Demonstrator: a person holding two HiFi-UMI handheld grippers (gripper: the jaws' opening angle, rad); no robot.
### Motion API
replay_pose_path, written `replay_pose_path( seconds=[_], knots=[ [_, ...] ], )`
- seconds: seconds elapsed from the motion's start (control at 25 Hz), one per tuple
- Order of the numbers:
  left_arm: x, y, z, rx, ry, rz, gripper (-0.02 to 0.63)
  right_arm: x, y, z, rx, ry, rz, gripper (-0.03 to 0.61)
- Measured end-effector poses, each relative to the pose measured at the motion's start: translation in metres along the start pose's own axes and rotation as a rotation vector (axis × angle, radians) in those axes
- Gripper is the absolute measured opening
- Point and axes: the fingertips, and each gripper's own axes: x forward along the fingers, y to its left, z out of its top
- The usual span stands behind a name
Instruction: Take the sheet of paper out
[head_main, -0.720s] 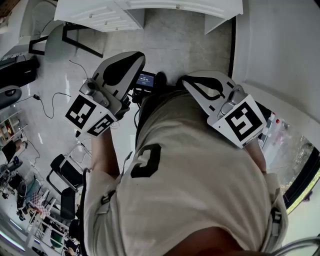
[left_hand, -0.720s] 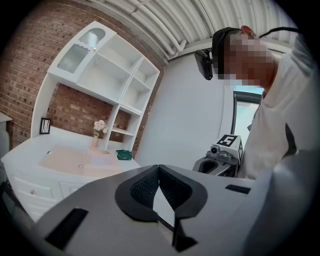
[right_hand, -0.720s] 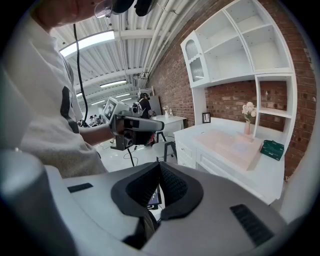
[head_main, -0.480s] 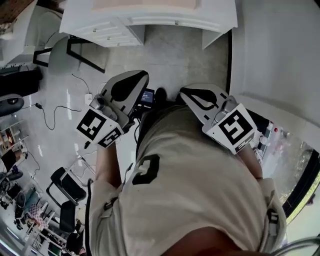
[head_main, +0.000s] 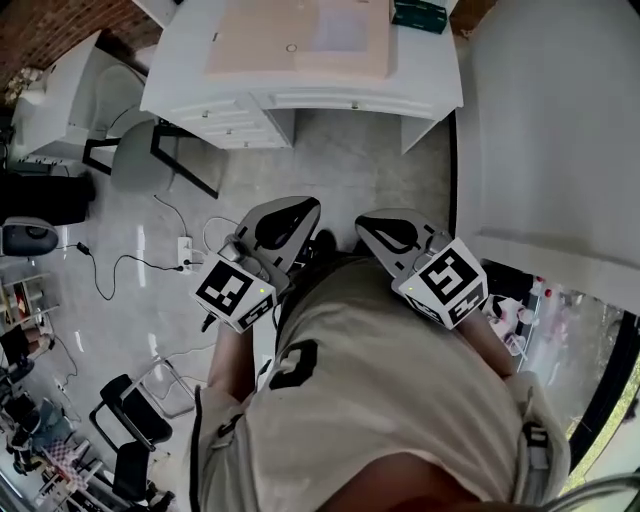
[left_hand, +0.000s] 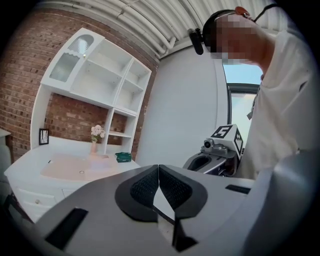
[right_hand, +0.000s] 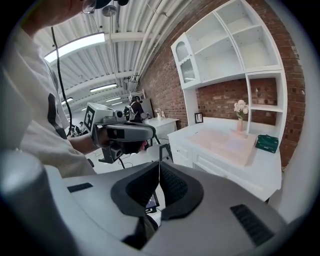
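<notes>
Up at the frame's top, what is probably the sheet of paper (head_main: 345, 25) is lying on the worktop (head_main: 430, 80), well apart from the left tongs (head_main: 305, 208) and right tongs (head_main: 365, 222), both hanging clenched and empty, neither clearly nearer.

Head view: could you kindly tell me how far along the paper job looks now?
Done: nothing visible yet. In hand: the left gripper and right gripper are both shut and empty, held close to the person, short of the white desk. Left: reach the desk, where a pale sheet seems to lie on the pink mat, grip it and take it out.
</notes>
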Motion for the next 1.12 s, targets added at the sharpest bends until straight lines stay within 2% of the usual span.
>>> replay_pose_path(
  seconds=[0.56,1.12],
  knots=[
    [-0.032,0.026,0.005,0.004,-0.024,0.057,0.018,0.013,0.014,0.007,-0.016,0.025,0.0,0.026],
    [-0.059,0.042,0.001,0.002,-0.053,0.066,0.018,0.036,0.031,0.017,-0.053,0.057,-0.002,0.026]
  ],
)
